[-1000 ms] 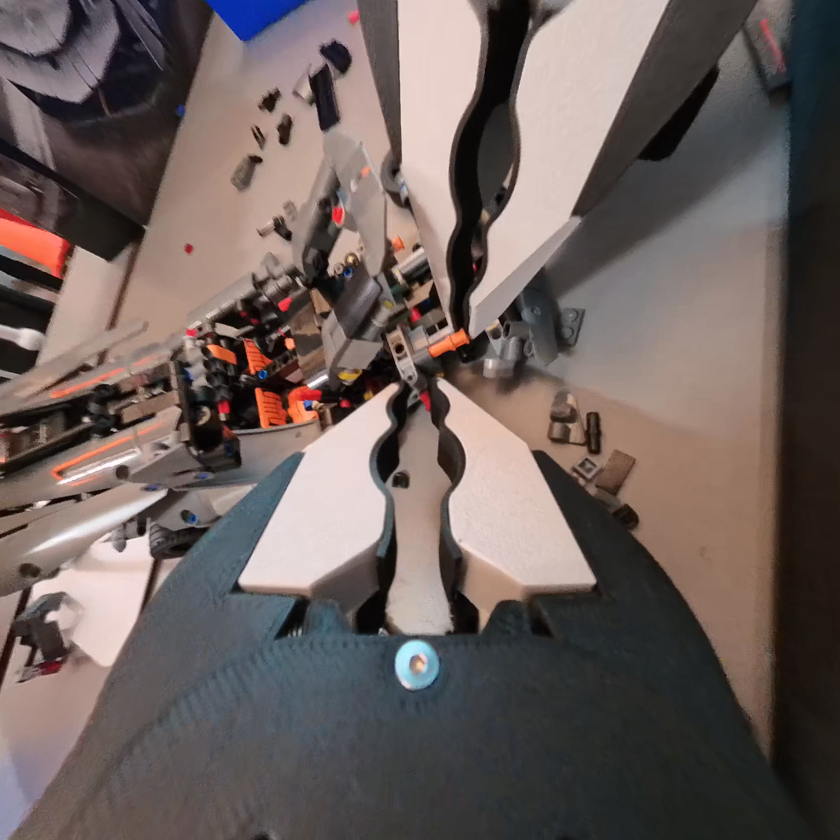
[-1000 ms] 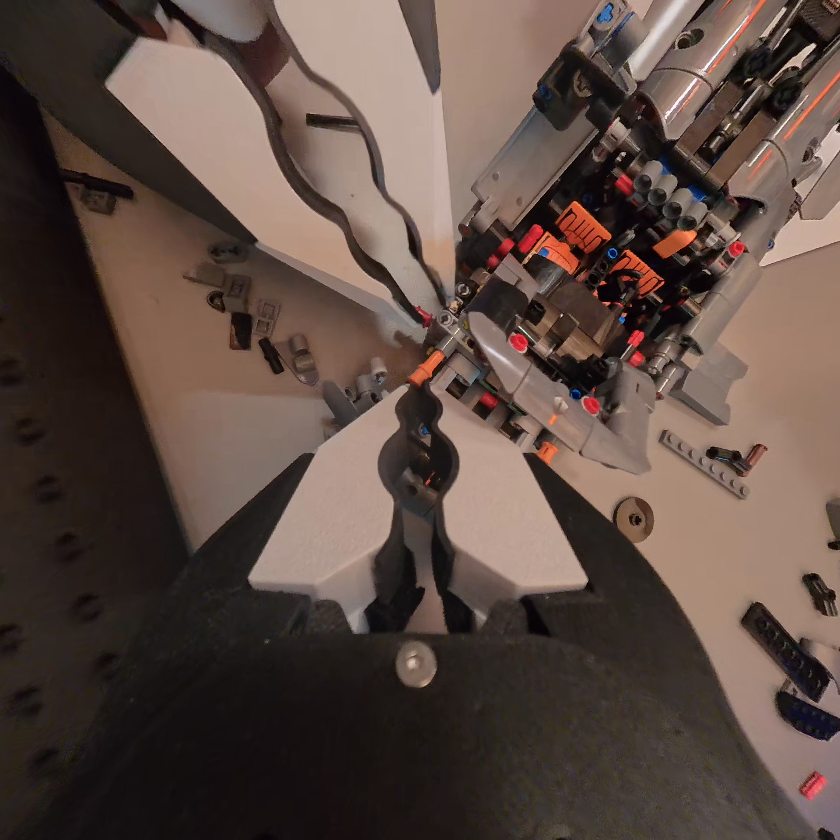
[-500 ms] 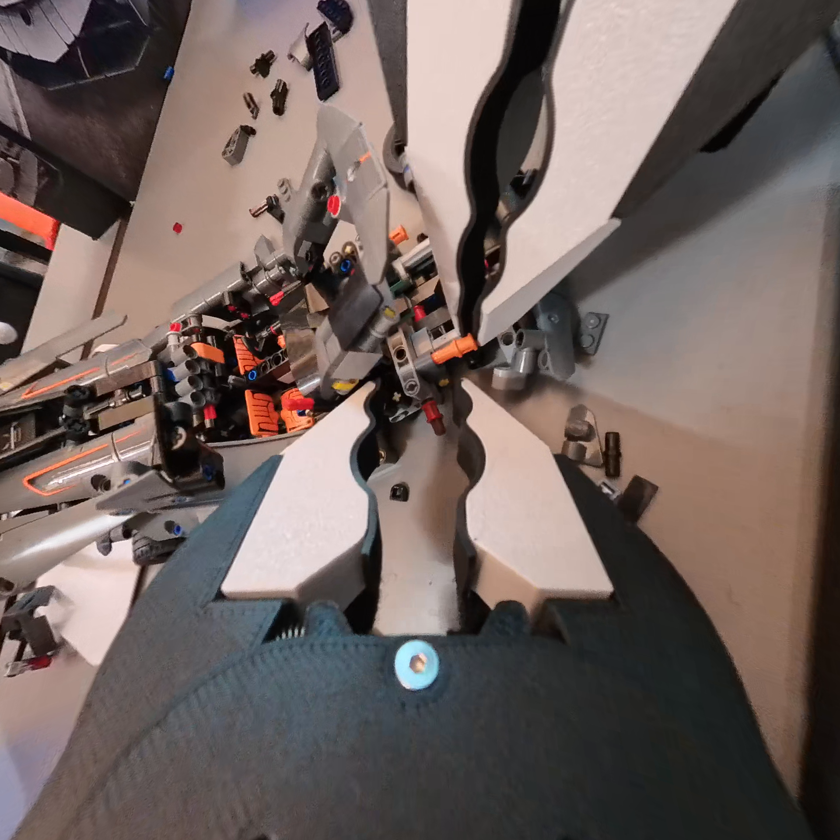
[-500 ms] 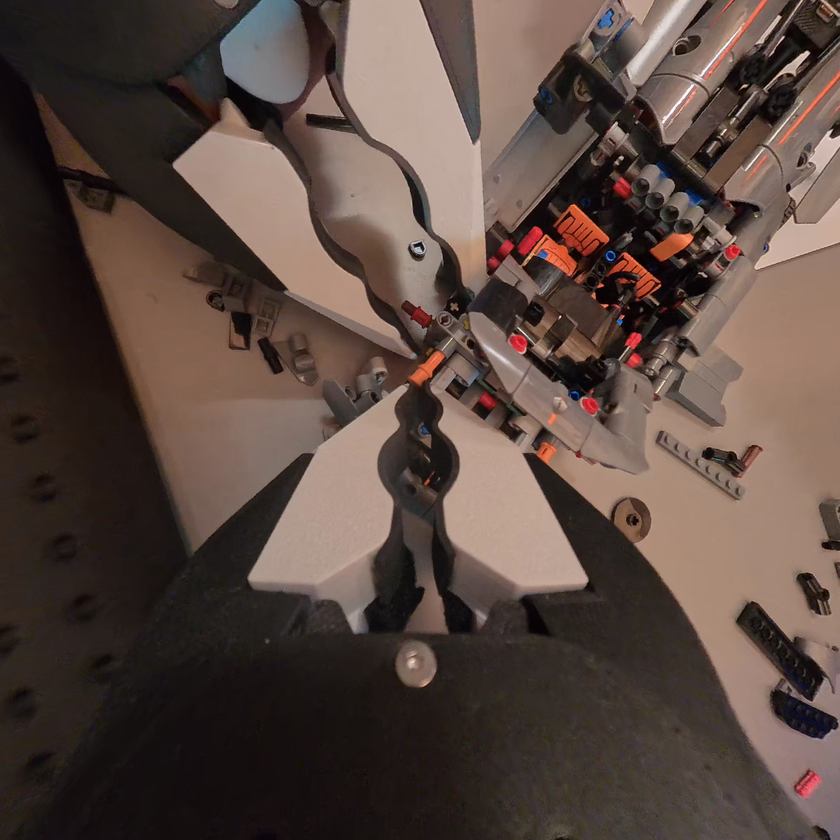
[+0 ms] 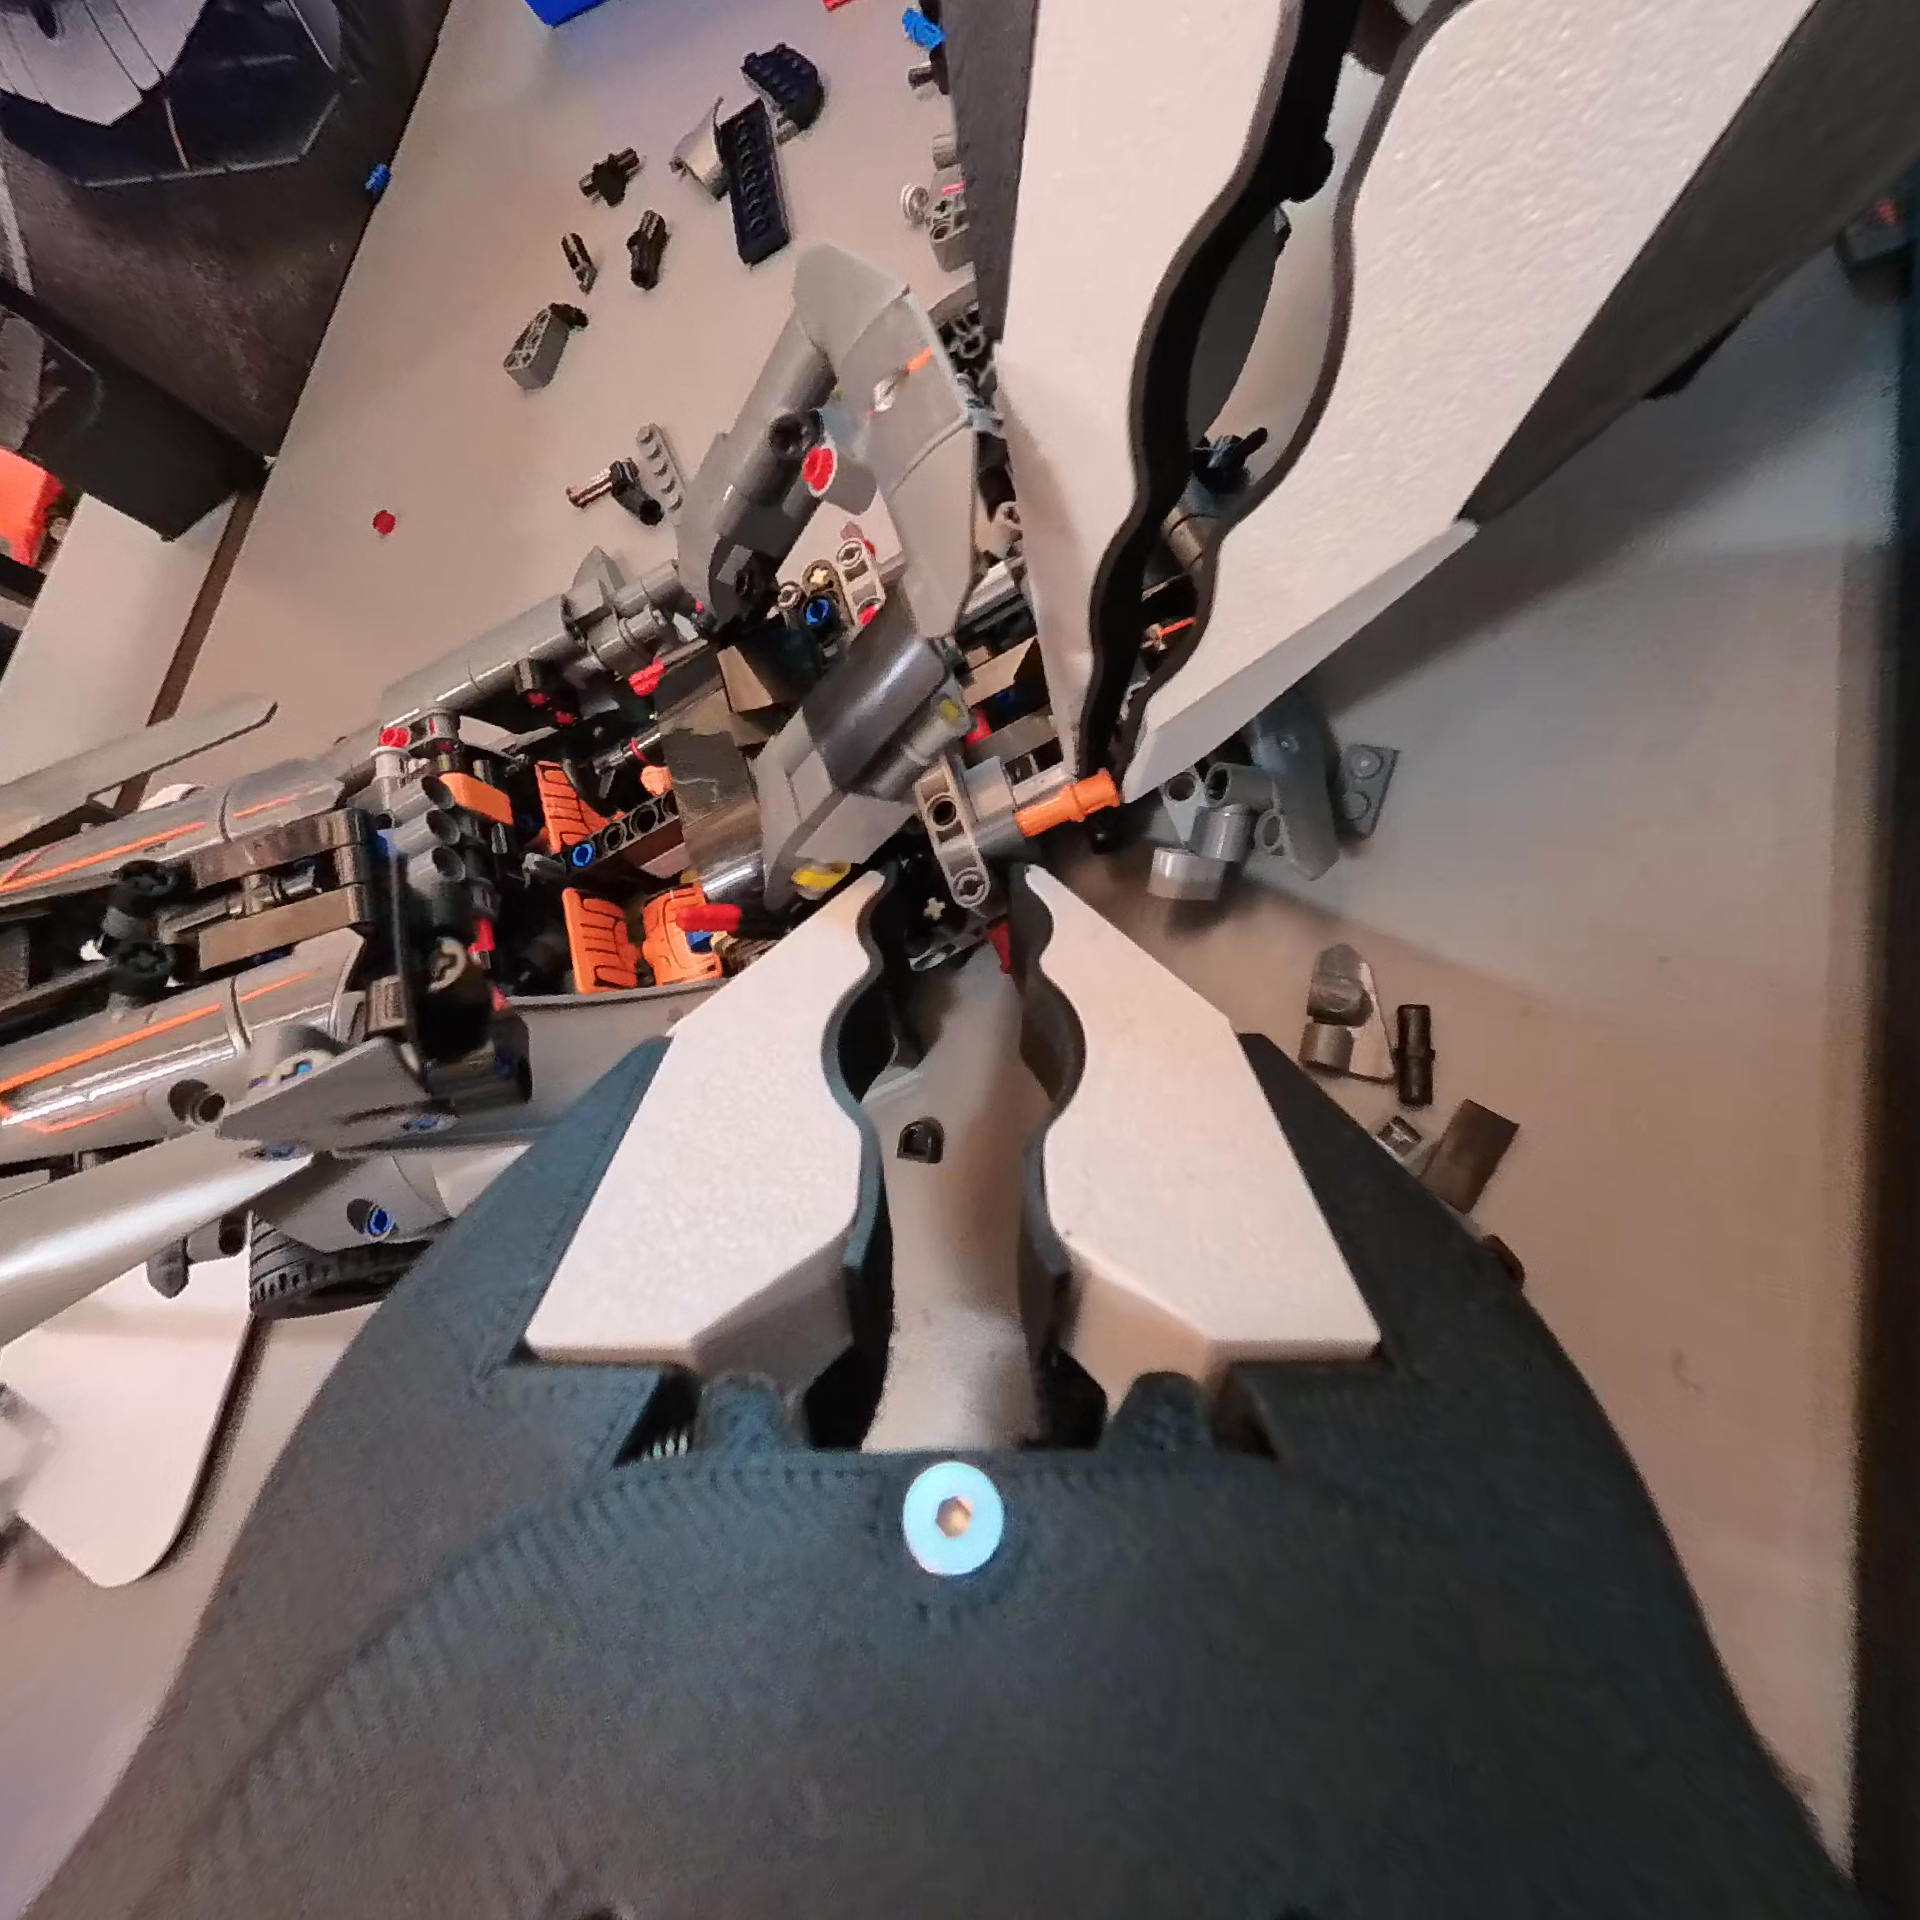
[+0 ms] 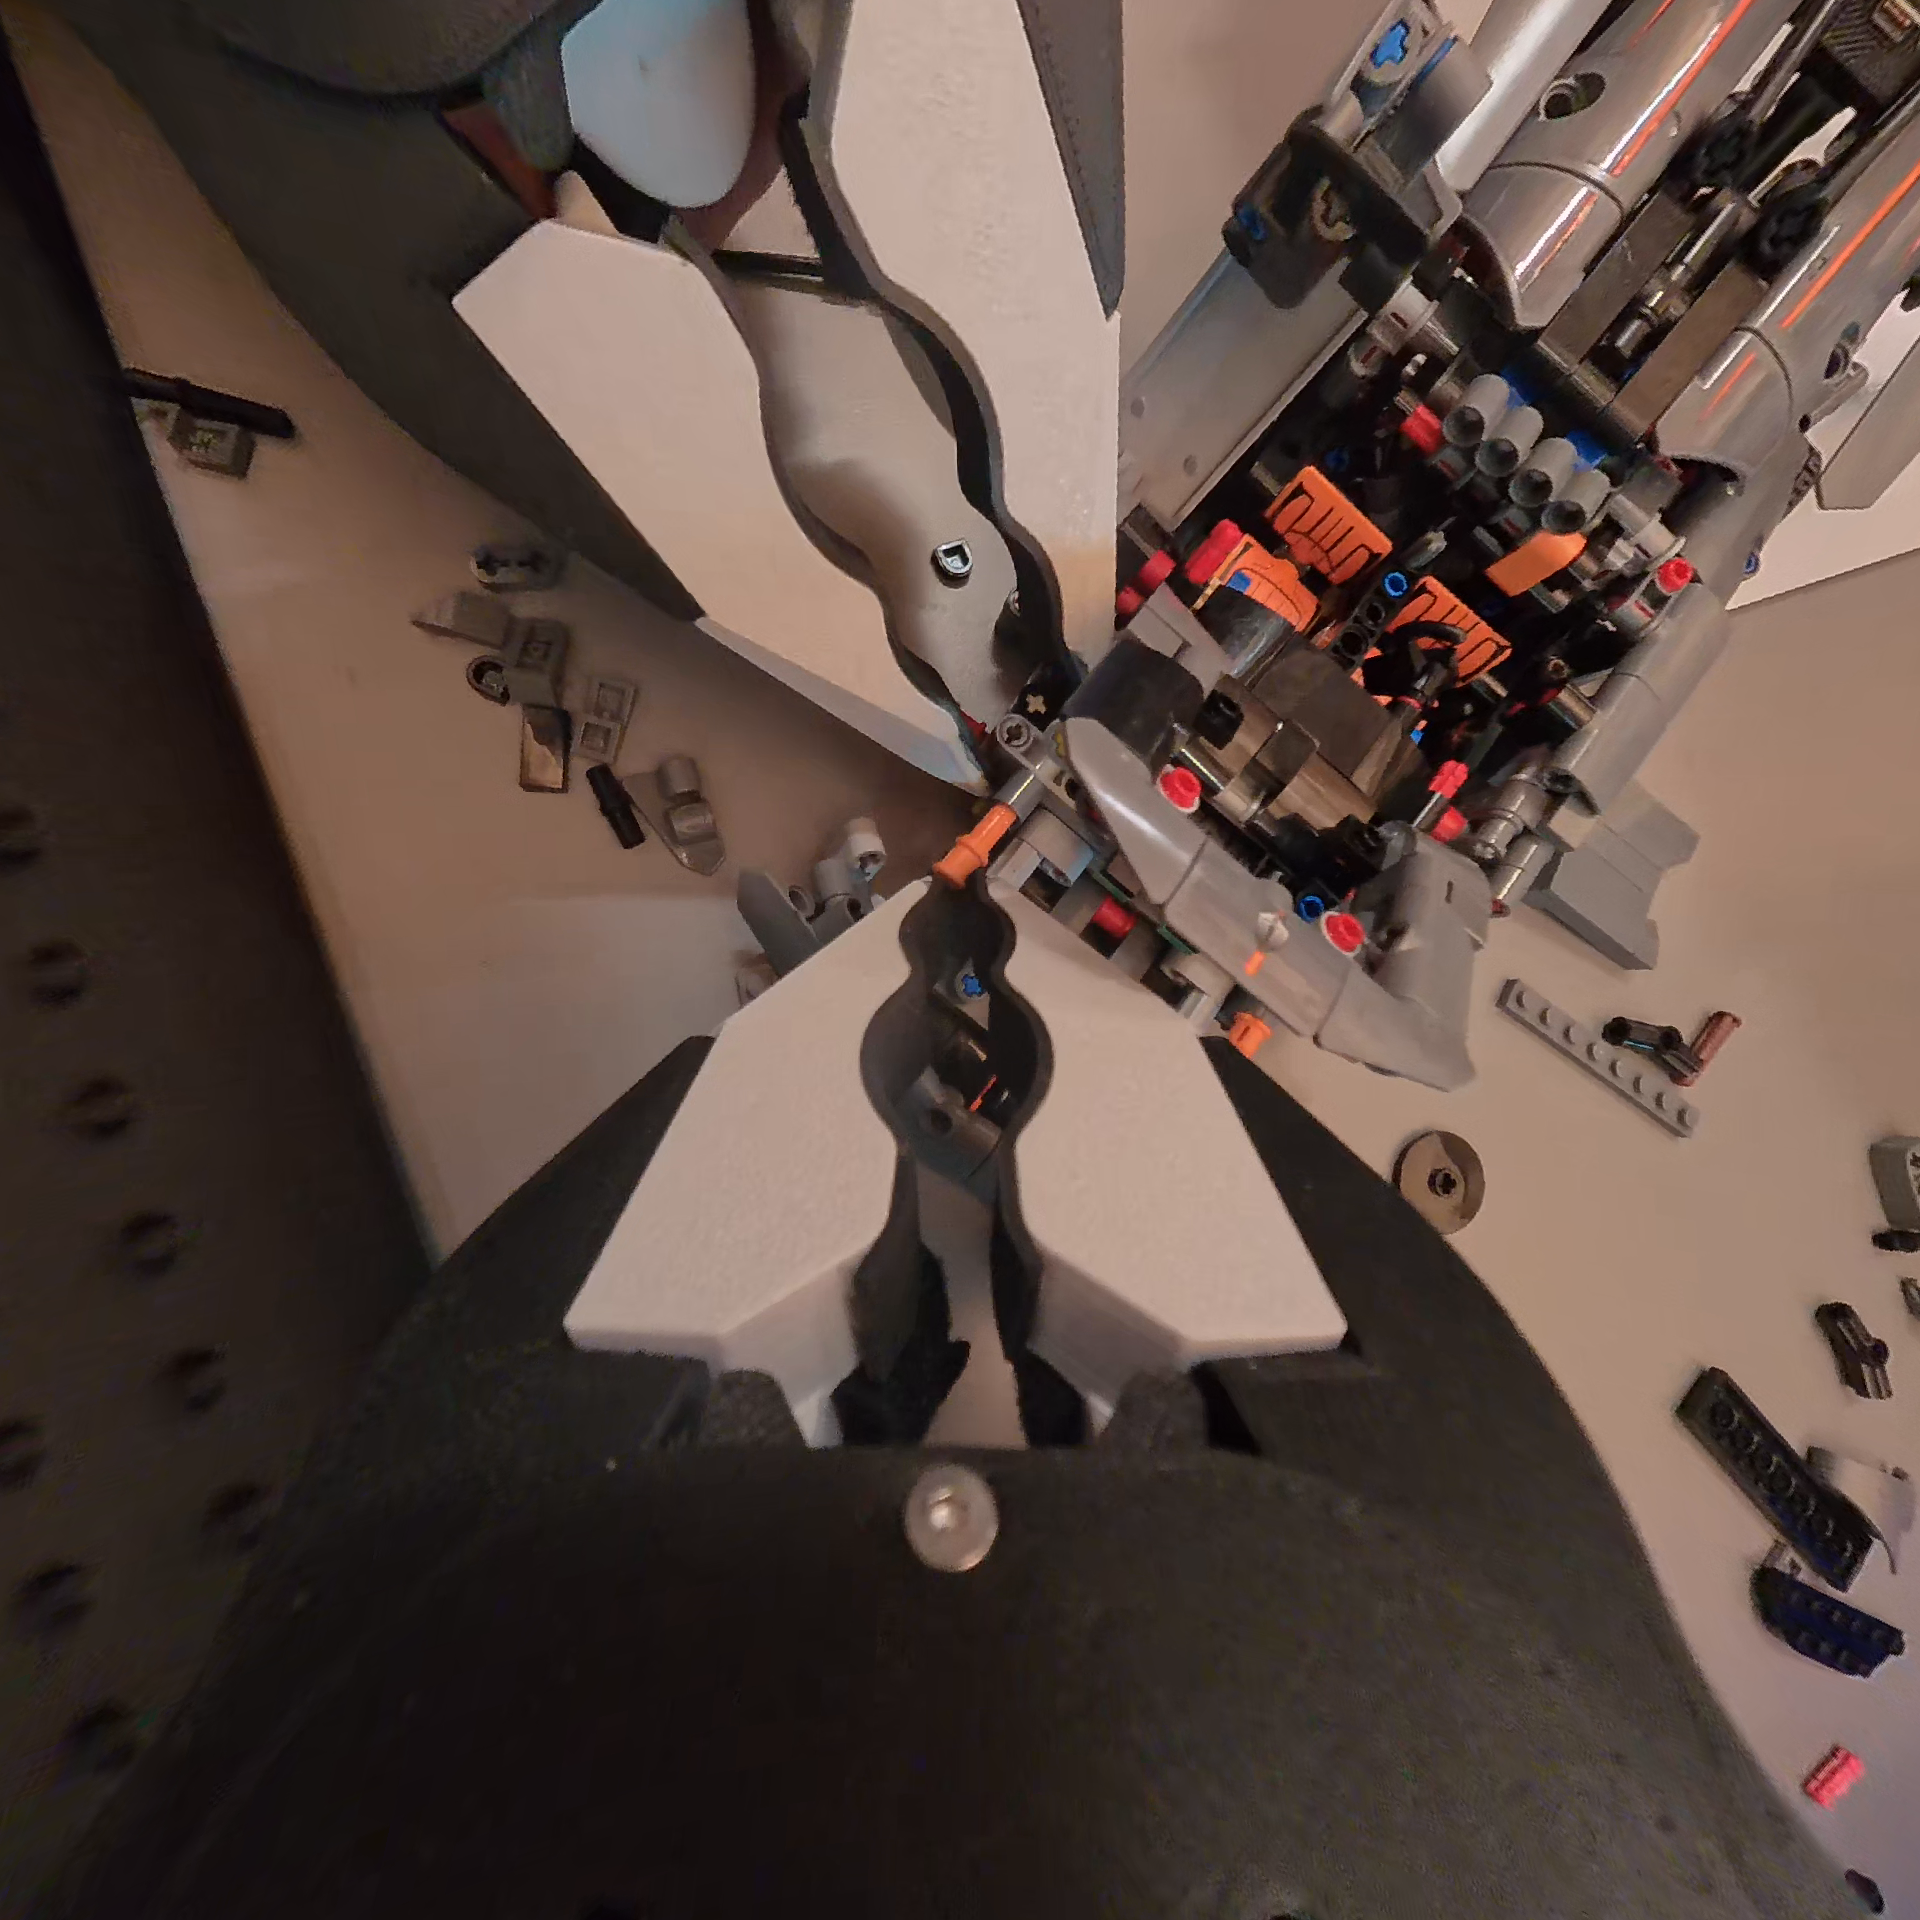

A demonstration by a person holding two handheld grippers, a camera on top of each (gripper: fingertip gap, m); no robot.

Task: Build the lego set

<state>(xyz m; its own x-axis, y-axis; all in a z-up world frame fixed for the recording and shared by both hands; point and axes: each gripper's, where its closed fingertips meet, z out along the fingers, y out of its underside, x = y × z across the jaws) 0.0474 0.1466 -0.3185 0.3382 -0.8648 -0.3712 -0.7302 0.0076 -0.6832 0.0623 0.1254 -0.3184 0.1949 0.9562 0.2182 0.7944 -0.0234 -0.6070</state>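
A large grey, black and orange lego model (image 5: 831,727) lies on the pale table; it also shows in the right wrist view (image 6: 1299,748). An orange pin (image 5: 1070,805) sticks out of its near end and shows in the right wrist view too (image 6: 971,844). My left gripper (image 5: 954,894) is open, its fingertips either side of a black part of the model's end with a red pin. My right gripper (image 6: 951,894) is shut on a small dark grey lego piece (image 6: 945,1112), its tips touching the orange pin. The two grippers meet tip to tip at the model's end.
Loose small grey and black pieces (image 5: 1351,1023) lie beside the grippers. A long grey plate (image 6: 1600,1060), a round disc (image 6: 1439,1179), a black plate (image 6: 1766,1465) and a small red piece (image 6: 1832,1774) lie farther off. A dark edge (image 5: 1886,935) bounds the table. Left and right tips are no more than a few centimetres apart. The long grey plate (image 6: 1600,1060) is about 15 cm from both grippers' fingertips.
My left gripper has opened from nearly shut and moved in onto the model's end. My right gripper has stayed shut in place at the orange pin.
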